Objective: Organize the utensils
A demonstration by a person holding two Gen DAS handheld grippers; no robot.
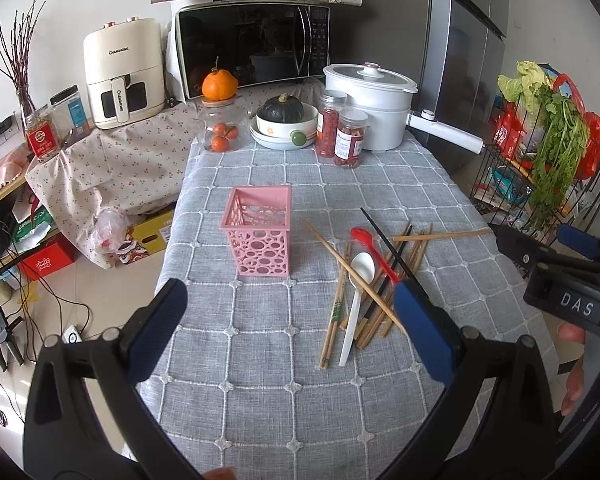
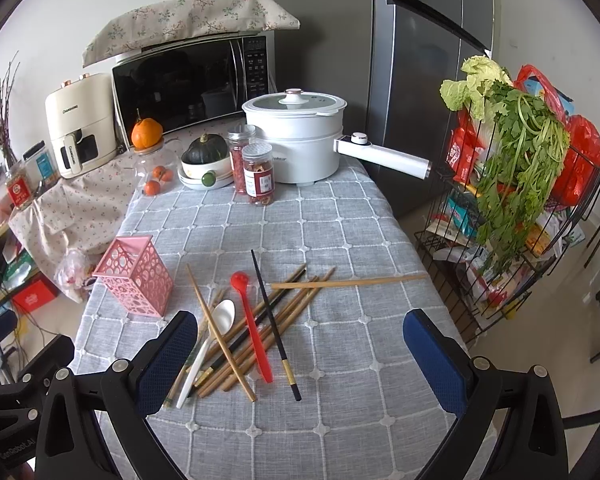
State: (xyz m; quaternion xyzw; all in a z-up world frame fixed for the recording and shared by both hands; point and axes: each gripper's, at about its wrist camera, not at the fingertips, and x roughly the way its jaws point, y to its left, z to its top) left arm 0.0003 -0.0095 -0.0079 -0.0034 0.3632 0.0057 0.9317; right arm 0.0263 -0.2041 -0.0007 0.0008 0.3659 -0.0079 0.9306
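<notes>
While both grippers, left (image 1: 290,330) and right (image 2: 300,354), hang wide open and hold nothing, the table (image 2: 340,216) carries a pink basket (image 1: 260,232) standing upright with nothing visible inside. Chopsticks (image 2: 348,282) and two spoons, white (image 2: 224,314) and red (image 2: 252,328), lie heaped just right of it, with bare cloth along the near edge.

Two fisheye wrist views look forward and slightly down over a grey checked tablecloth (image 1: 268,344), from its near end towards a microwave (image 1: 252,44). The left view sits nearer the pink basket (image 1: 260,232); the right view sits further right. Both share the basket, the utensil pile (image 2: 252,332) and a white pot (image 2: 296,136).
</notes>
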